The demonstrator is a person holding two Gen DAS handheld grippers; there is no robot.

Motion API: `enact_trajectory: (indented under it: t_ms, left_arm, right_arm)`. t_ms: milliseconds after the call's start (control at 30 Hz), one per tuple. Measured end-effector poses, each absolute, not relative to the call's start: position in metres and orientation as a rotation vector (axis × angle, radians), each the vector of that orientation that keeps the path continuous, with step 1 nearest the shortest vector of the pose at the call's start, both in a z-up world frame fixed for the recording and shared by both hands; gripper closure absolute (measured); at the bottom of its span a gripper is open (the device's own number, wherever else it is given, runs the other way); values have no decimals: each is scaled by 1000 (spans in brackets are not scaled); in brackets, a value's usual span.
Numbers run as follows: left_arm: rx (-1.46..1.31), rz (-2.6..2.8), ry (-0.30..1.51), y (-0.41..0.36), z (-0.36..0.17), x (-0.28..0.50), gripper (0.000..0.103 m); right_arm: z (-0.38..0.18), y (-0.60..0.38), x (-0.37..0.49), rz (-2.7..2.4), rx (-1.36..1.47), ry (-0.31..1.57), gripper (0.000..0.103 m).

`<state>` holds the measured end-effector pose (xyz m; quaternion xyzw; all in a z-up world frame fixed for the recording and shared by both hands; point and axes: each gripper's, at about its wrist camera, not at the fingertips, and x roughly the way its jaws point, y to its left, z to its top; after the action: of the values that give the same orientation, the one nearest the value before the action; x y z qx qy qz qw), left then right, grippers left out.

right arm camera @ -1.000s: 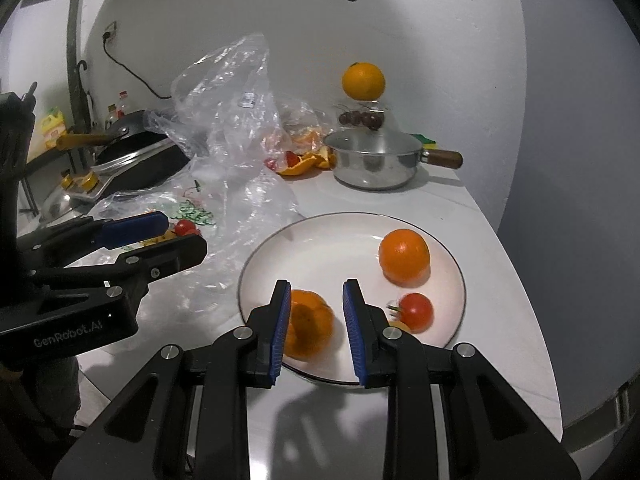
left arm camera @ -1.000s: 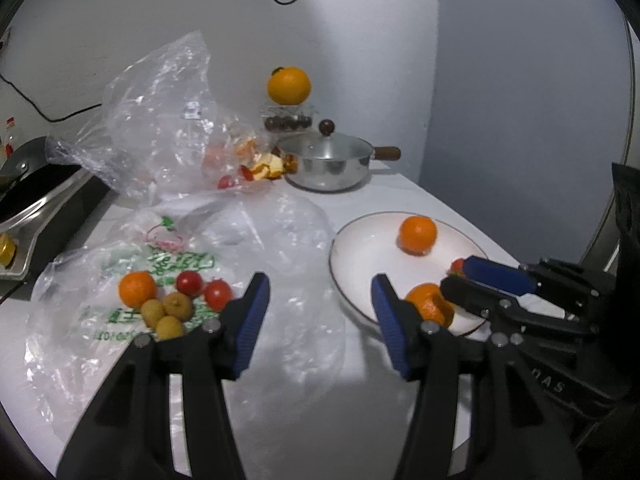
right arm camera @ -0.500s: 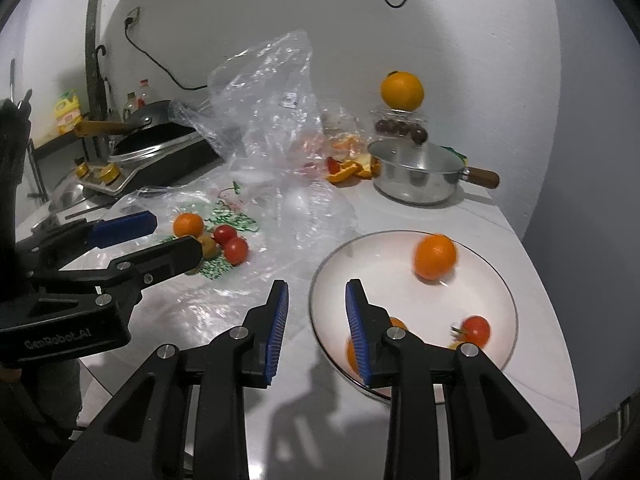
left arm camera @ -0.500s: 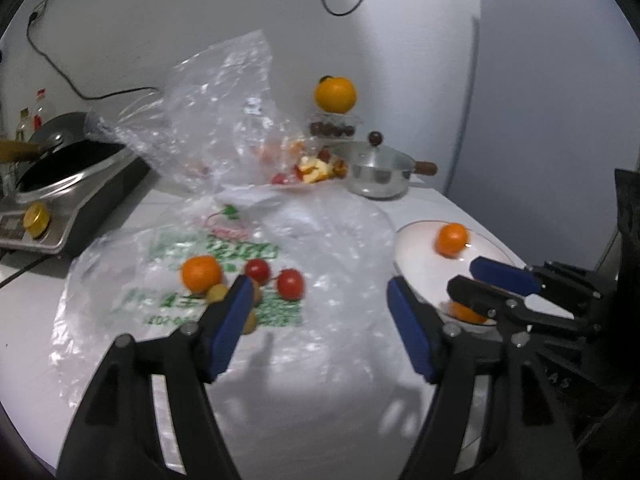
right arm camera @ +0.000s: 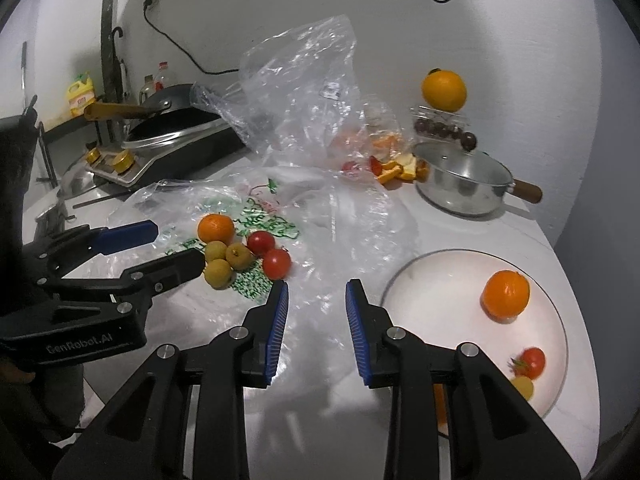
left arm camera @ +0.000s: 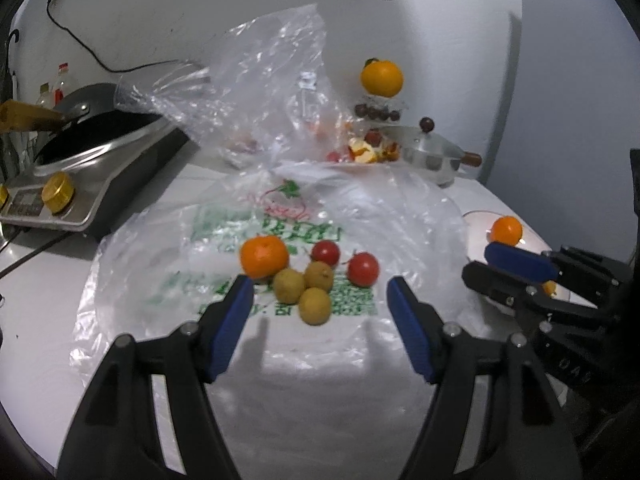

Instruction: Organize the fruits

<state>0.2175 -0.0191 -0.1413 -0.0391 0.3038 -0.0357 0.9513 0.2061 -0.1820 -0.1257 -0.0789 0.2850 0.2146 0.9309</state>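
Left wrist view: my left gripper gapes wide and empty over the flat printed bag, facing 1 tangerine, 2 tomatoes and 3 longans. My right gripper is parted, holding nothing, just left of the plate with its orange.

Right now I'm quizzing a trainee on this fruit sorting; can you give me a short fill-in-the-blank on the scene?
1. The loose pile on the plastic bag holds ___ red tomatoes.
2. The white plate carries one whole ___.
3. The jaws of the left gripper are ___.
4. The big orange by the wall sits behind the steel ___.

Missing words: two; orange; open; pot
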Motion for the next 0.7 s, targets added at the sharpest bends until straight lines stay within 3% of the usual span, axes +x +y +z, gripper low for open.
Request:
enact_trajectory:
  t_ms: [533,700]
  left_arm:
    - [-78,-53,715,-13,-162,246,34]
    - [-71,-40,750,-15,-168,256,45]
  right_arm:
    - [-137,-163,237,527,-148,614,71]
    - [-140,-163,242,555,-136,617,71]
